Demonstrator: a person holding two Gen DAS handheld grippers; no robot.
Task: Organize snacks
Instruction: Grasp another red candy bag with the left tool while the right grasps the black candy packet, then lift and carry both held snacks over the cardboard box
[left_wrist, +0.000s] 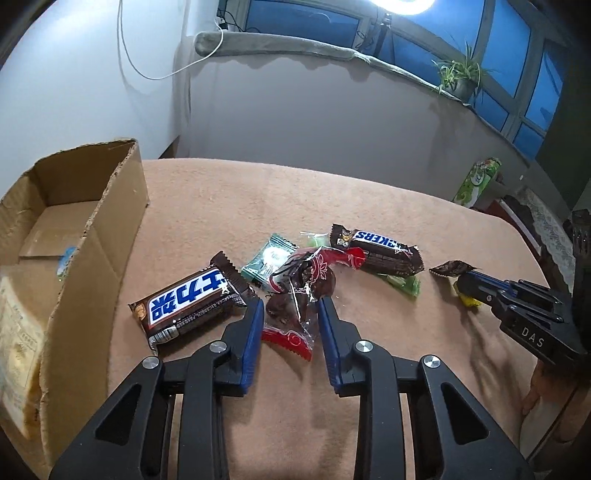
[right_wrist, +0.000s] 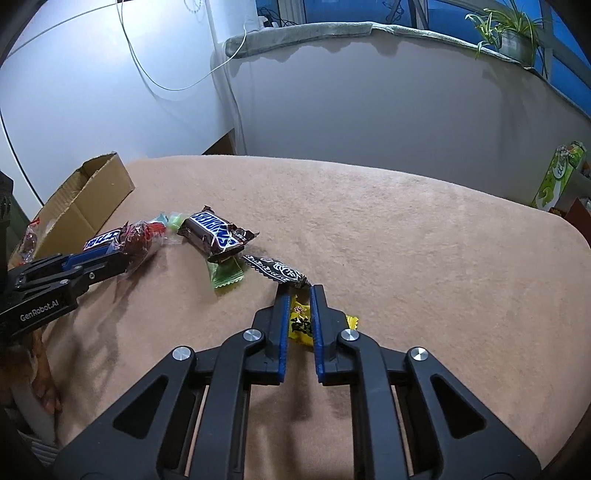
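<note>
Box (left_wrist: 92, 221) sits at far left of the counter (left_wrist: 369, 206), open side up, and that is the relation that matters: it lies left of both grippers, much nearer the left one.

Left hand-held gripper (left_wrist: 290, 306) is clamped on the red-and-clear date packet (left_wrist: 299, 291); packet's long axis runs along the fingers, tail hanging toward the camera. Snickers bar (left_wrist: 192, 299) lies just left of it, between gripper and box.

Right hand-held gripper (right_wrist: 298, 291) is pinched on the yellow candy (right_wrist: 301, 325), long axis crosswise, one end poking out right. Black candy (right_wrist: 277, 271) touches its fingertips.

Judgement: left load has the short carry, leftward over the Snickers bar. Right load must cross the whole pile (right_wrist: 218, 236), so lift clear first.
</note>
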